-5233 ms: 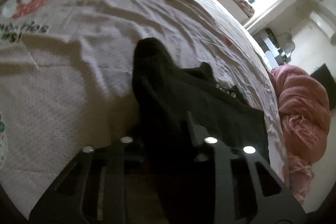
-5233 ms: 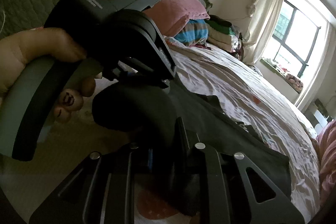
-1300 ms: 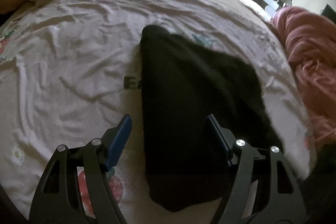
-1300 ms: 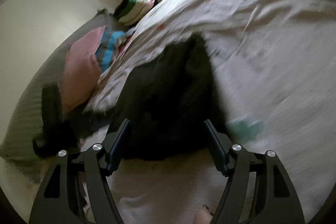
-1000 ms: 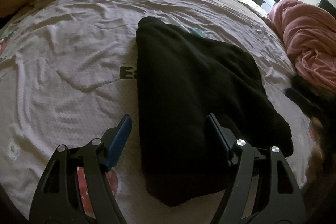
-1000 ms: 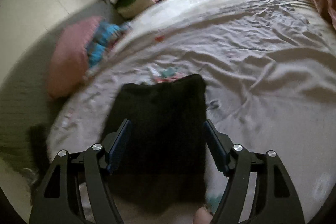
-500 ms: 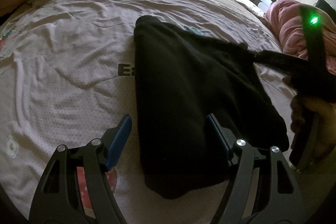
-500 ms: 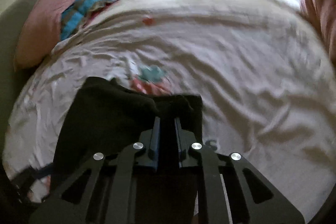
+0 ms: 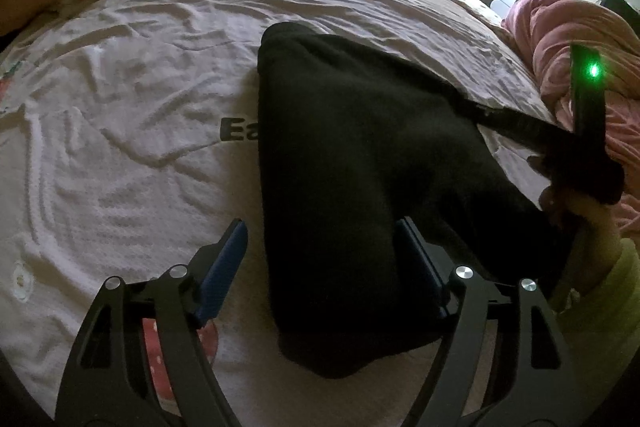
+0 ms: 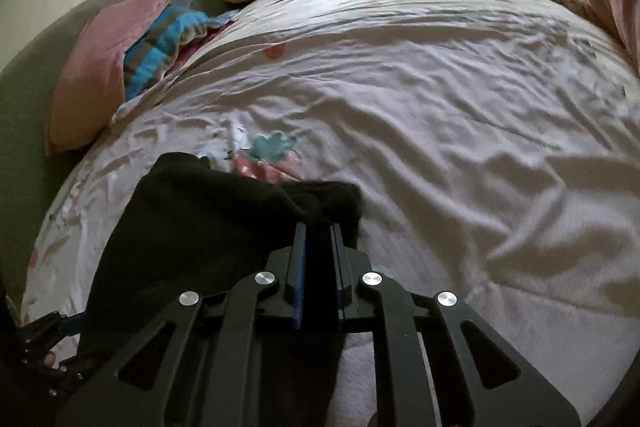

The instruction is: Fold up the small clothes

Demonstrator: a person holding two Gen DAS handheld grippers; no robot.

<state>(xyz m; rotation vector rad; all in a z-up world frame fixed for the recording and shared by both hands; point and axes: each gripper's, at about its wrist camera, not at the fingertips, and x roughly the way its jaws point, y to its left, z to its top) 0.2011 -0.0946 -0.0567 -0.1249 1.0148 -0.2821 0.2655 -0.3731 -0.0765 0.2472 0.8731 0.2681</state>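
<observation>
Over at your far left, a pink pillow point(image 10: 100, 67) and a blue striped cloth point(image 10: 168, 39) lie at the head of the bed point(image 9: 120, 107), partly cut off by the frame edge. Your left gripper point(image 9: 320, 251) hangs above the bed with its jaws wide apart and just opened a little further; the black garment point(image 9: 360, 167) lies flat between them, its near edge under the gap, and the pads do not press it. Printed letters on the sheet vanish under the garment's left edge. Toward the right, your right gripper point(image 10: 318, 231) has its jaws clamped on the garment's far right corner, the cloth bunched between the pads. From the left wrist view, that gripper's tips are hard to make out against the dark fabric. A pink blanket point(image 9: 560, 39) is heaped at the right edge.
</observation>
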